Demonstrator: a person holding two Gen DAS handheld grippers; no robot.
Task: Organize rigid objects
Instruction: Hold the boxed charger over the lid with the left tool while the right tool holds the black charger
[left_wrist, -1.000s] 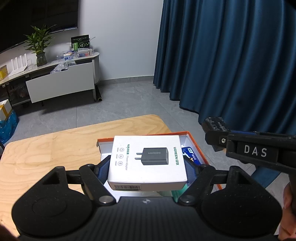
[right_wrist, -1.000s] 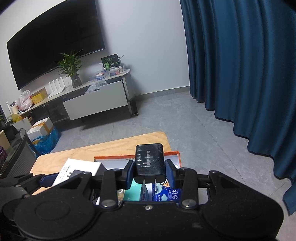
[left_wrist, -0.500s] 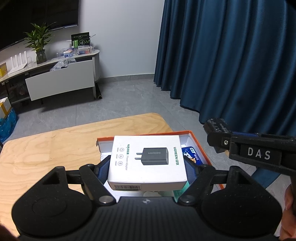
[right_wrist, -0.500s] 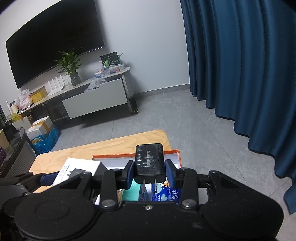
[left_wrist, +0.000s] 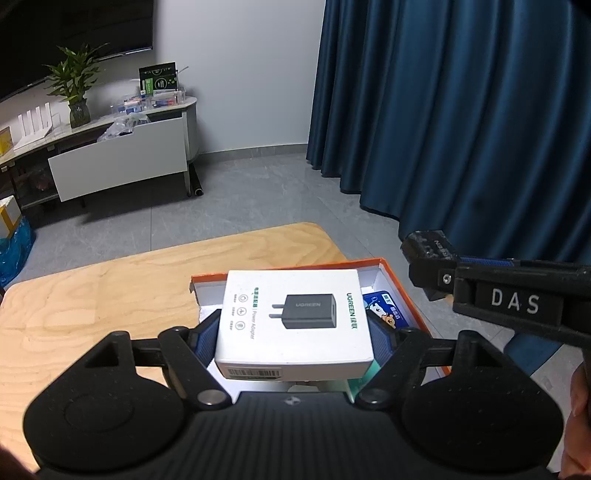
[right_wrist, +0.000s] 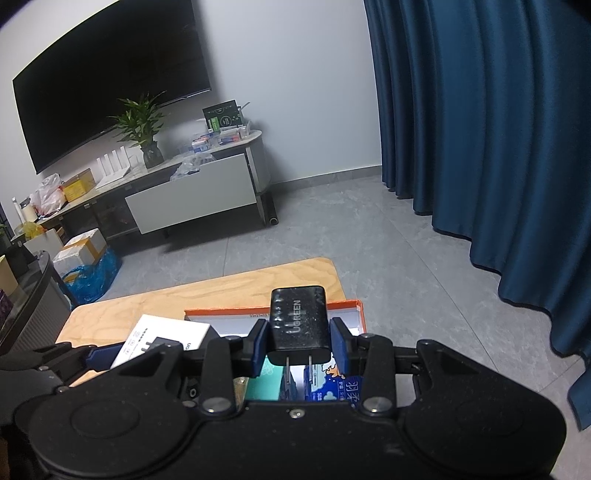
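Note:
My left gripper (left_wrist: 291, 334) is shut on a white UGREEN adapter box (left_wrist: 293, 319) and holds it over the orange-rimmed storage box (left_wrist: 400, 284). My right gripper (right_wrist: 298, 343) is shut on a black UGREEN power adapter (right_wrist: 298, 323), prongs pointing back at the camera, above the same orange-rimmed box (right_wrist: 354, 308). The adapter (left_wrist: 428, 245) and the right gripper show at the right of the left wrist view. The white box (right_wrist: 166, 341) shows at the left of the right wrist view. Blue and teal packets (right_wrist: 332, 387) lie in the orange box.
The orange box sits at the right end of a light wooden table (left_wrist: 92, 295). Dark blue curtains (left_wrist: 461, 110) hang to the right. A white TV cabinet (right_wrist: 192, 199) with a plant stands across the grey floor.
Both grippers have drifted slightly with their loads; the right gripper sits a little further right in the left wrist view. Grips are unchanged.

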